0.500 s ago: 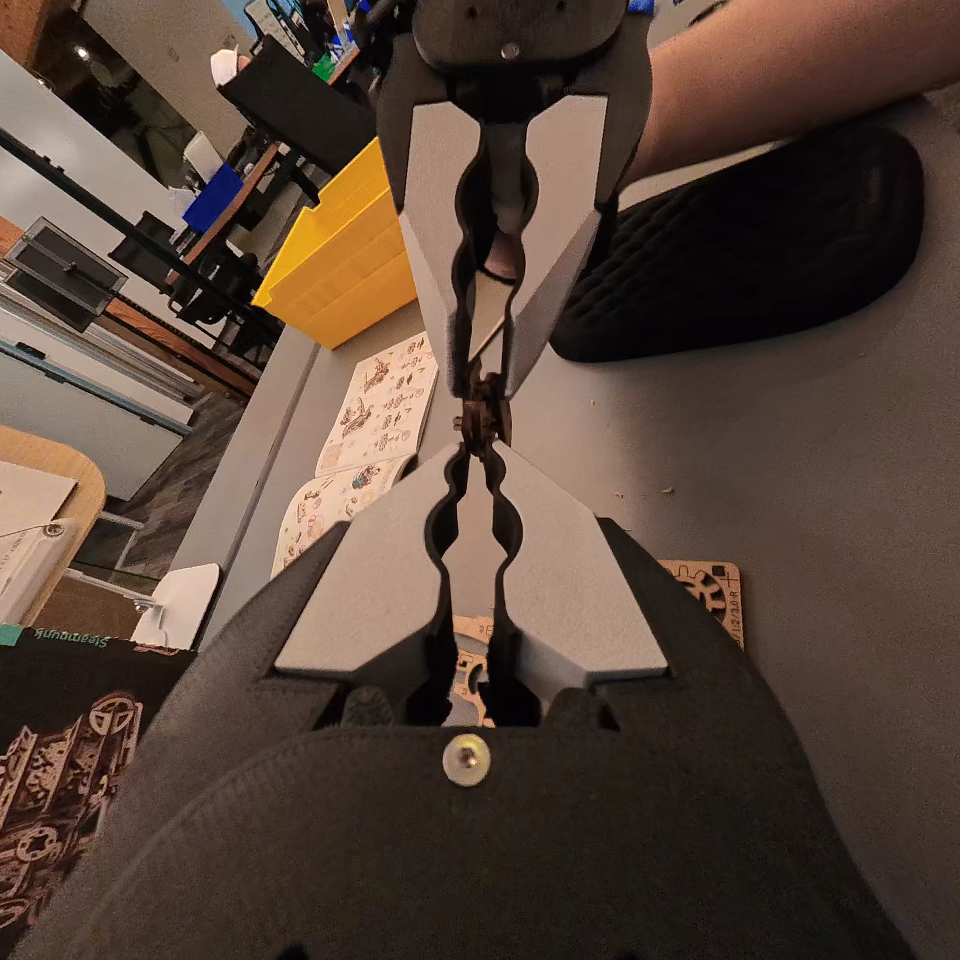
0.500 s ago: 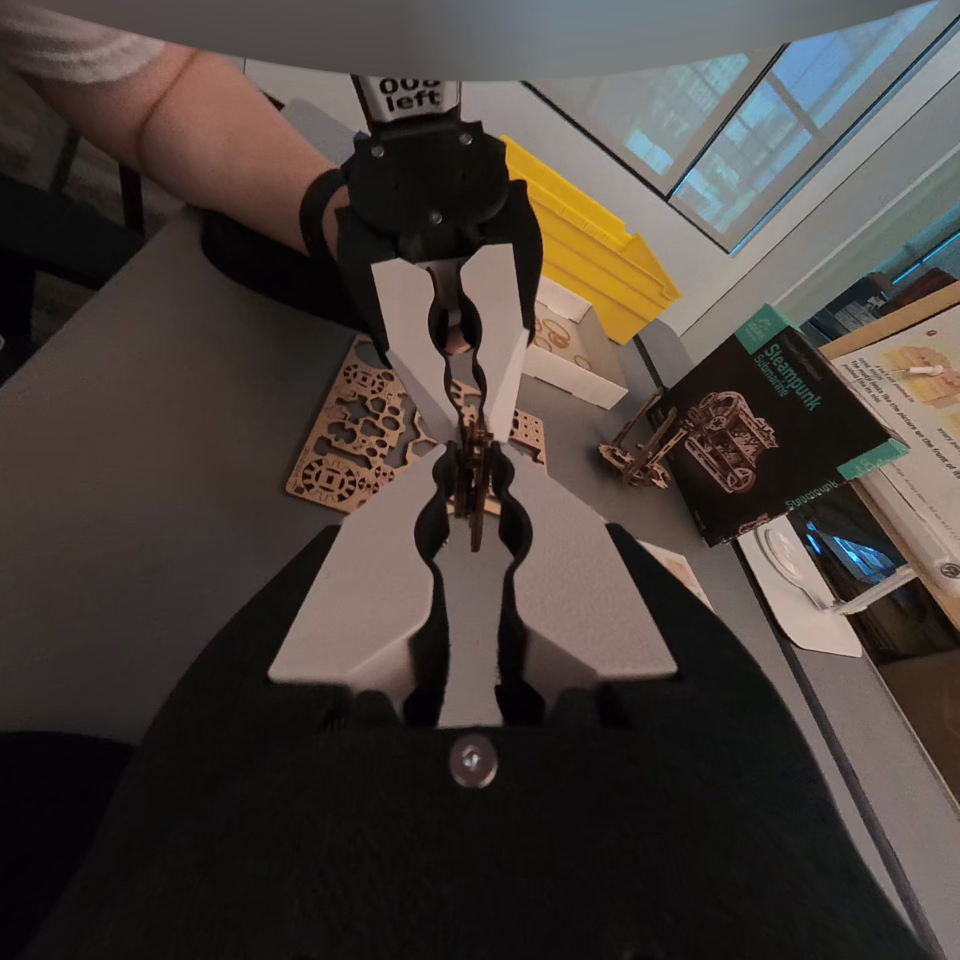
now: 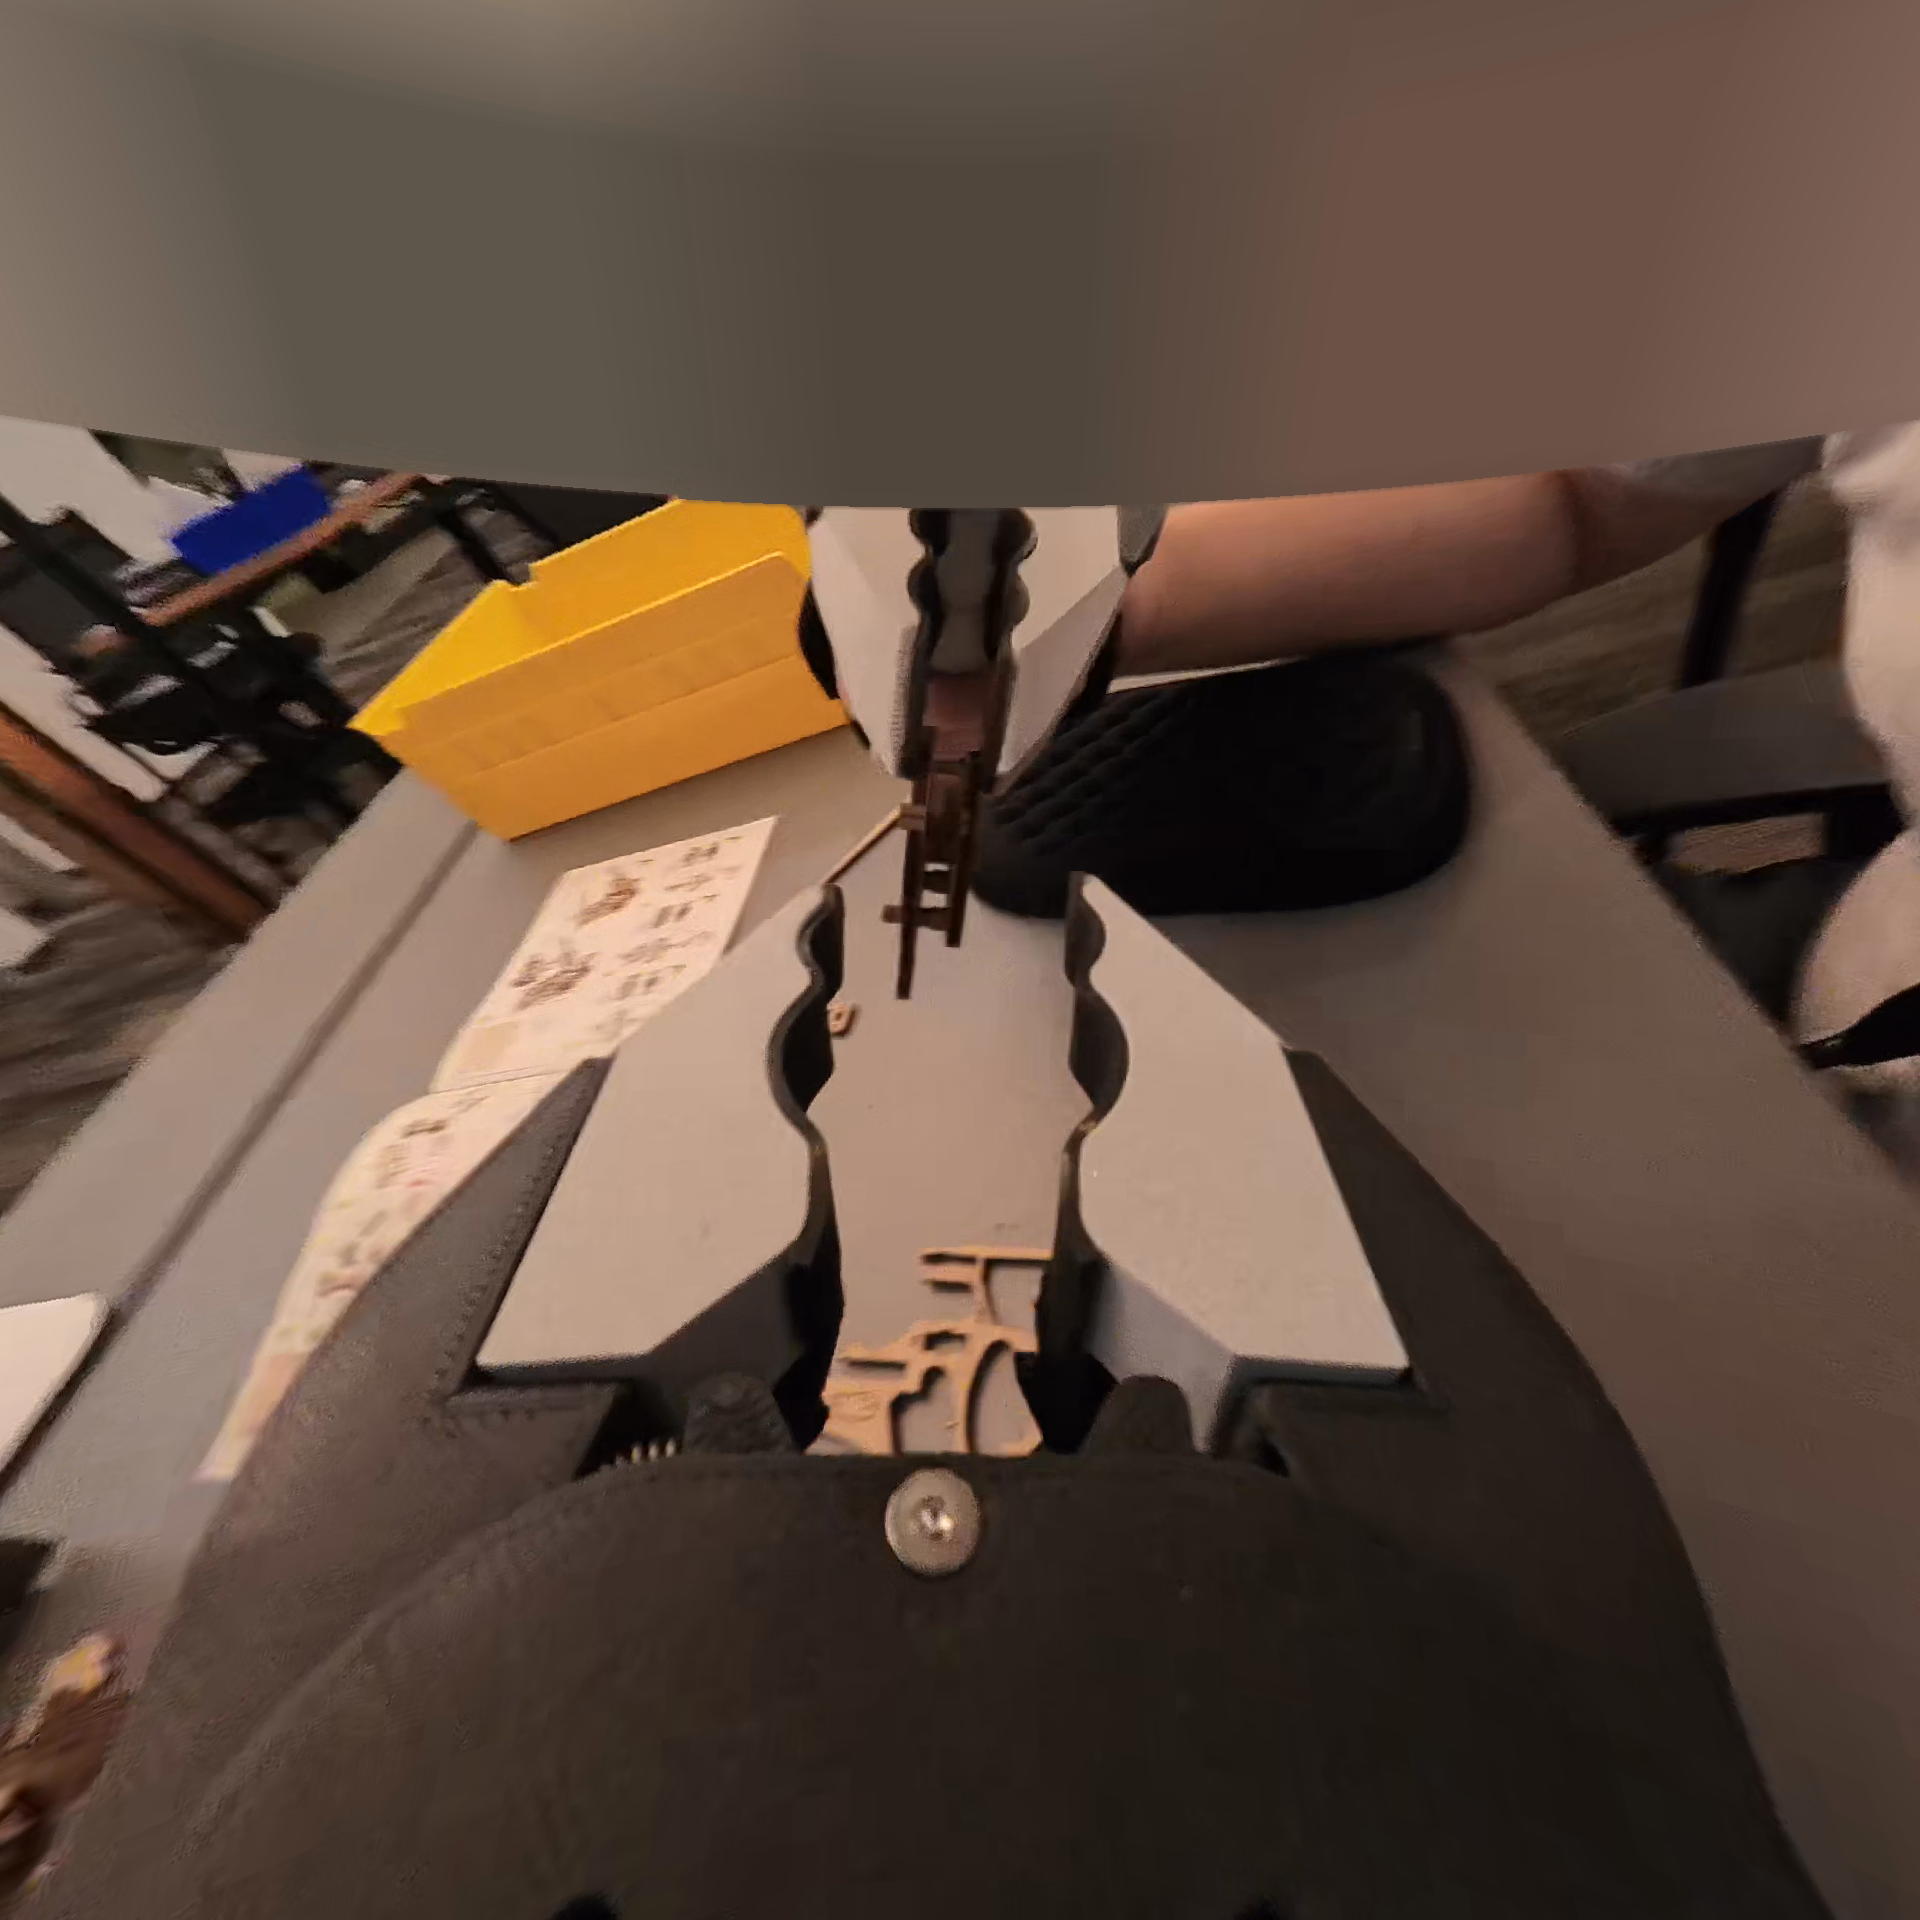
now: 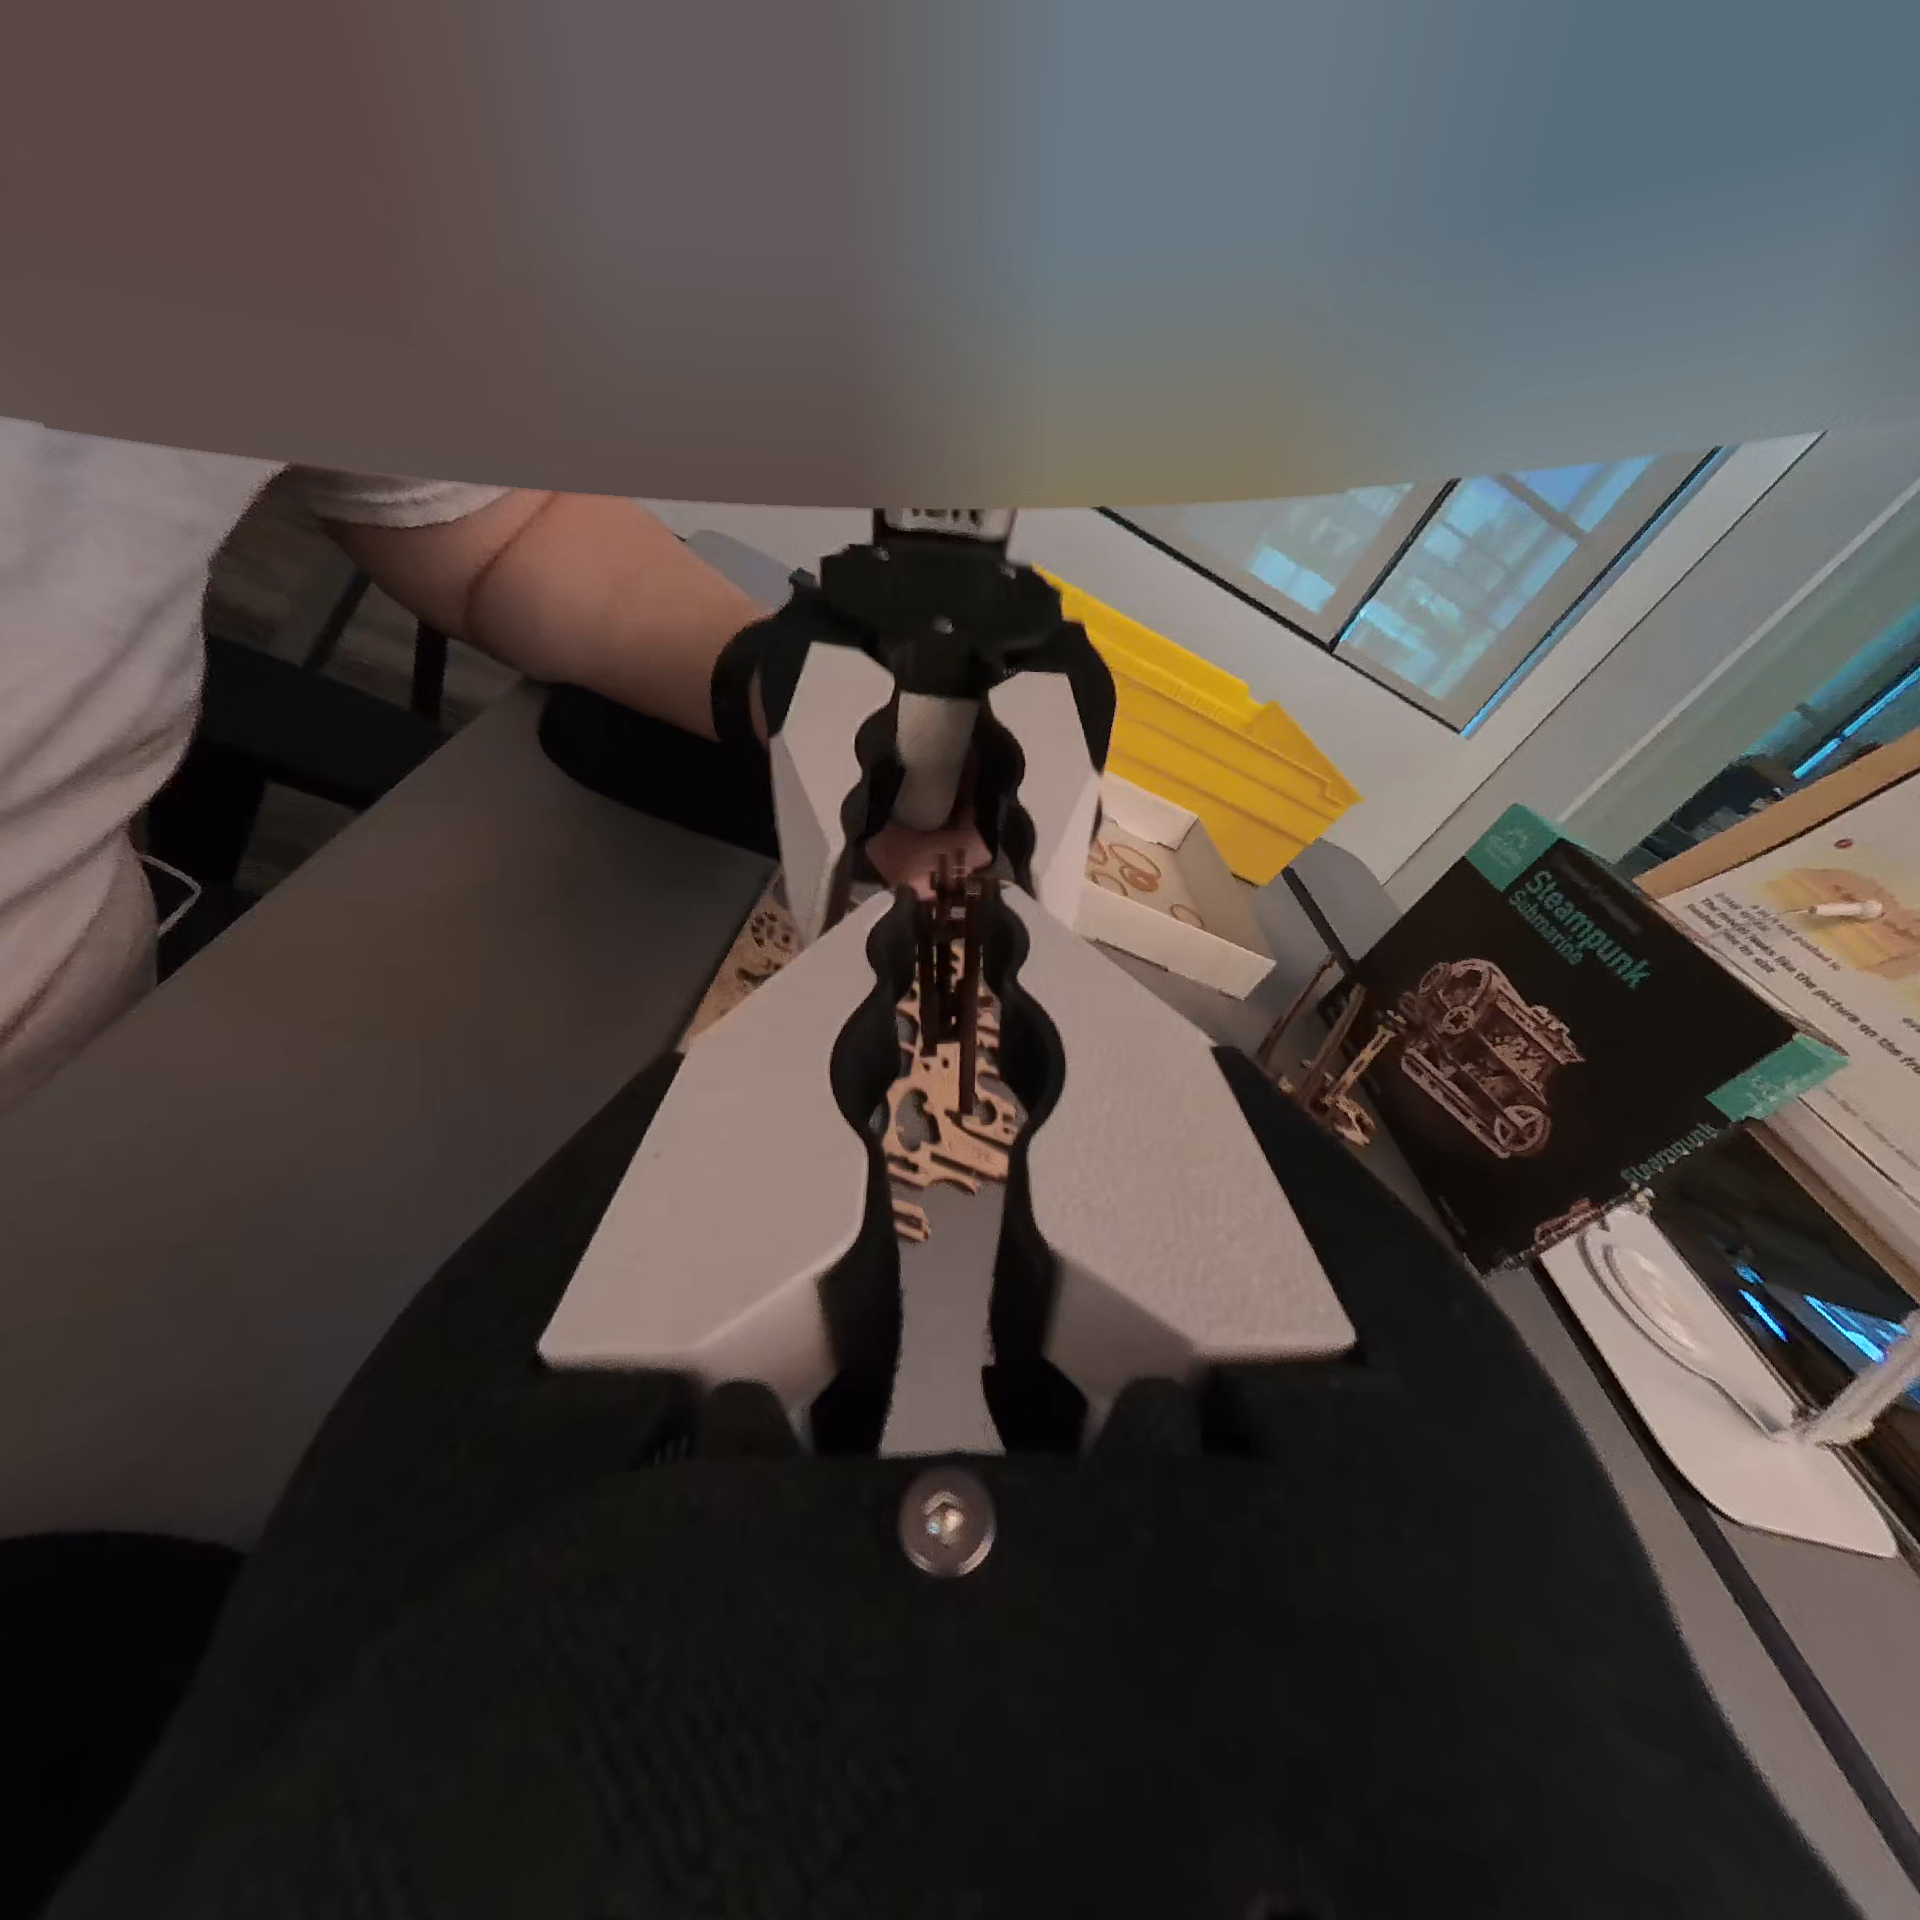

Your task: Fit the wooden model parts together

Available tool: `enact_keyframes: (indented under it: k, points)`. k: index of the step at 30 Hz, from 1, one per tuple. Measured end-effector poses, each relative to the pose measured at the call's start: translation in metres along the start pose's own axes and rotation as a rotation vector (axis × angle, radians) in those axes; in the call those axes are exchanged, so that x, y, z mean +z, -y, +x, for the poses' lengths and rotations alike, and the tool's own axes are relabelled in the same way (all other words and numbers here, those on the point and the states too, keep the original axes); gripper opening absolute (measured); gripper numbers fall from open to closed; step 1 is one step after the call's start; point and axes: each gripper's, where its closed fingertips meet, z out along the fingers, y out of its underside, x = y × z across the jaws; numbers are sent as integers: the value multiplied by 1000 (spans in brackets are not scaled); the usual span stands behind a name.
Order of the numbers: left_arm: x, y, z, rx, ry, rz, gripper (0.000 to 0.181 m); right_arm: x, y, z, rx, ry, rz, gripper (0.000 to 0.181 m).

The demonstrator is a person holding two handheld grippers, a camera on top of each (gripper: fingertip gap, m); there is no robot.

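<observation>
My right gripper is shut on a dark wooden model assembly of several thin plates, held upright above the grey table. In the left wrist view the same assembly hangs from the right gripper. My left gripper is open and empty, with its fingers on either side of the assembly's lower end and apart from it. It faces the right gripper in the right wrist view. A light wooden parts sheet lies on the table under both grippers.
A yellow bin stands at the table's far edge. An open instruction booklet, a black padded rest, a white box, a partly built model and the black model box lie around. A person's forearms reach in. My left and right fingertips are right by each other. The black padded rest is about 15 centimeters from both grippers' fingertips.
My left gripper has opened, let go of the wooden part and drawn back a little. The right gripper still holds the assembly. Both views have tilted upward.
</observation>
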Motion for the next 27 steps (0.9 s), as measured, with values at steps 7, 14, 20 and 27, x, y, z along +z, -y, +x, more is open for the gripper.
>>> enact_keyframes:
  k: [7,14,20,27]
  points:
    - [0,12,-7,130,156,50,13,3,7,5,164,6,127,10]
    - [2,-1,-8,84,105,-45,11,5,-6,3,24,-27,-28,10]
    - [2,6,-3,129,108,-57,11,3,2,-1,68,5,-21,10]
    - [4,3,-7,55,113,-80,11,3,-2,3,58,-40,-16,9]
